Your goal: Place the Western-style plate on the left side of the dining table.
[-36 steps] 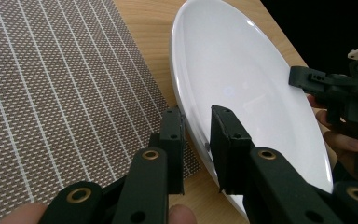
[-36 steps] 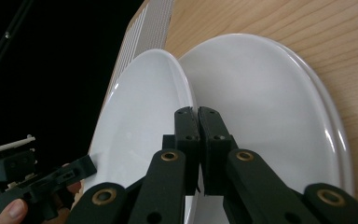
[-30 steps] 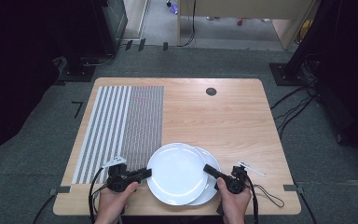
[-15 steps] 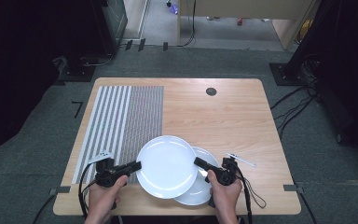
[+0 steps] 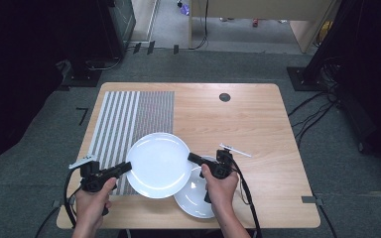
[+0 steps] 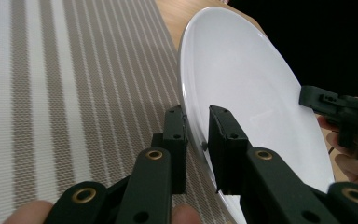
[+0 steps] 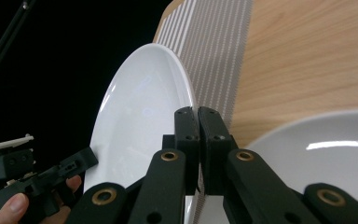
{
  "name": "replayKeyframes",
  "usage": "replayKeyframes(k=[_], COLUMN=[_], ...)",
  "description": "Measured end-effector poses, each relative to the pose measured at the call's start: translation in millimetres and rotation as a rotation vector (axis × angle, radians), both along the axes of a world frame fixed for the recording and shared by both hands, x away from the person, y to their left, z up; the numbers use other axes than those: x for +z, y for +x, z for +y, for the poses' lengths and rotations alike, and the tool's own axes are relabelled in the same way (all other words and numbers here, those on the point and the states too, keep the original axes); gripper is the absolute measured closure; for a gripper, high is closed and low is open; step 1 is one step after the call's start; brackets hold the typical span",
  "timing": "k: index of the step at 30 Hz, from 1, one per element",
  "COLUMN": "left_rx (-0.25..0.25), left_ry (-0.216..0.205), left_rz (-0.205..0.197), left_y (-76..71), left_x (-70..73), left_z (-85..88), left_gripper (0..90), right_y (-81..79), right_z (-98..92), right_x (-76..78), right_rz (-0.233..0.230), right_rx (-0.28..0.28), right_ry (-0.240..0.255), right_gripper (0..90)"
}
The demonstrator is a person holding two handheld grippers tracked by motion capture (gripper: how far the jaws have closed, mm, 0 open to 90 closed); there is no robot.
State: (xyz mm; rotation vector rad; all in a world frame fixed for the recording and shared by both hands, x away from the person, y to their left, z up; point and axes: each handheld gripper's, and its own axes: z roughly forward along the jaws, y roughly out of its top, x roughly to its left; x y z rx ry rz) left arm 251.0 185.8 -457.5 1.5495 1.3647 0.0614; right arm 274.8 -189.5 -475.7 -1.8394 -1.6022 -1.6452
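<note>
A white plate (image 5: 158, 164) hangs level above the table, held at both sides. My left gripper (image 5: 124, 167) is shut on its left rim and my right gripper (image 5: 192, 158) on its right rim. In the left gripper view the jaws of the left gripper (image 6: 196, 116) pinch the edge of the plate (image 6: 242, 79), and the right gripper (image 6: 340, 109) shows at its far side. In the right gripper view the right gripper (image 7: 198, 114) clamps the thin rim of the plate (image 7: 140, 112). A second white plate (image 5: 198, 198) lies on the table below, partly covered.
A striped grey and white placemat (image 5: 129, 116) covers the left part of the wooden table (image 5: 243, 124); the lifted plate overlaps its right edge. A black round grommet (image 5: 224, 97) sits at the back. Dark floor and cables surround the table.
Both hands have carried the upper plate up and to the left, off the lower plate and partly over the placemat. The lower plate has stayed put.
</note>
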Motion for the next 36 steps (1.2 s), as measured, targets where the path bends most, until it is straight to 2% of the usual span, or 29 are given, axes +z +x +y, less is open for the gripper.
replayKeyframes(k=[11,16,25,31,34,36], left_rx=[0.061,0.086,0.126,0.152,0.161,0.169], left_ry=[-0.001,0.019,0.034,0.037,0.054,0.046], left_rz=[0.018,0.014,0.039,0.07,0.064,0.067], left_y=[20.4,31.5,57.9,73.3,81.4,86.5], left_x=[0.5,2.9,-8.2,-21.5,-25.3,-29.7], left_z=[26.3,34.8,51.8,60.0,58.8,58.6], left_gripper=[77.9,77.4,77.1,77.1,76.8,76.4], right_y=[38.4,57.0,89.5,107.2,114.9,119.7], right_z=[30.8,44.4,64.7,77.4,81.0,82.8], right_x=[9.5,13.0,-2.9,-14.9,-18.0,-19.3], right_rz=[0.019,0.03,0.084,0.111,0.118,0.117], right_rx=[0.053,0.065,0.077,0.08,0.064,0.052], right_ry=[-0.023,-0.039,-0.022,-0.038,-0.05,-0.066], right_gripper=[88.4,88.4,88.4,88.3,88.1,87.9])
